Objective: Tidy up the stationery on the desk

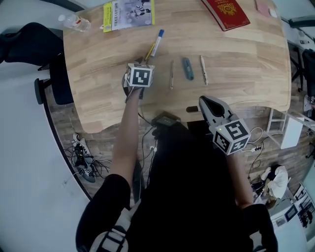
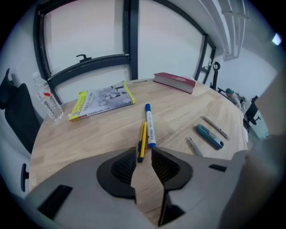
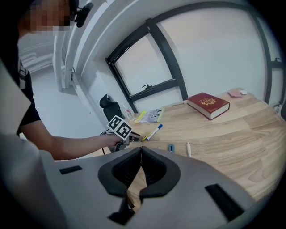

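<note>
Loose stationery lies in a row on the wooden desk [image 1: 246, 59]: a blue-capped white marker [image 1: 158, 42], a yellow utility knife [image 1: 149, 50], a grey pen [image 1: 171, 75], a blue cutter-like item [image 1: 188, 69] and a white pen [image 1: 204, 70]. My left gripper [image 1: 141, 64] hovers low over the desk, open. In the left gripper view the near end of the yellow knife [image 2: 142, 139] sits right at the narrow gap of the left gripper [image 2: 144, 154], with the marker [image 2: 150, 125] beside it. My right gripper [image 1: 204, 101] hangs at the desk's front edge, shut and empty [image 3: 141, 152].
A yellow-spined booklet [image 1: 129, 14] and a clear bottle [image 1: 76, 21] sit at the far left of the desk. A red book [image 1: 225, 12] lies at the far right, with a small pink item [image 1: 263, 7] beyond it. A black chair [image 1: 29, 42] stands left of the desk.
</note>
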Tool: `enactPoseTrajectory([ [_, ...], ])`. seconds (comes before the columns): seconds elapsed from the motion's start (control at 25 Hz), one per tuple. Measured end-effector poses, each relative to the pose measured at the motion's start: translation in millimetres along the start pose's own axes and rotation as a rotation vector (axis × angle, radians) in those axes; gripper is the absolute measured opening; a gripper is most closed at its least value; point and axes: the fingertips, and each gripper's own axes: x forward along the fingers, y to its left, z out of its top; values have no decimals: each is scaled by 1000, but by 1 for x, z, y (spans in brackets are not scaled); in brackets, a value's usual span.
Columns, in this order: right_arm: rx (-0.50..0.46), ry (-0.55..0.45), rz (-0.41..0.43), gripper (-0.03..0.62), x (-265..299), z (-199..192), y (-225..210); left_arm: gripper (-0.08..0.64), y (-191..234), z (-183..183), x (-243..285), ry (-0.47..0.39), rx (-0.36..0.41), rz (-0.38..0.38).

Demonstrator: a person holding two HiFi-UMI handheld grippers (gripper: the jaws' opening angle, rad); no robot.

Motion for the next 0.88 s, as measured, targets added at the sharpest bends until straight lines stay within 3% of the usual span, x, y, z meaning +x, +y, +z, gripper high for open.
enactPoseTrajectory([
  [0.36, 49, -11, -66, 21, 19, -3, 23, 123, 0, -12, 31, 67, 136, -68],
  [0.6, 54, -14, -79, 21, 24, -1, 25, 80, -1, -11, 35, 52, 145, -65],
  [0.88, 38, -11, -60, 21, 23, 4, 21, 77, 2, -15, 29, 65, 52, -41],
])
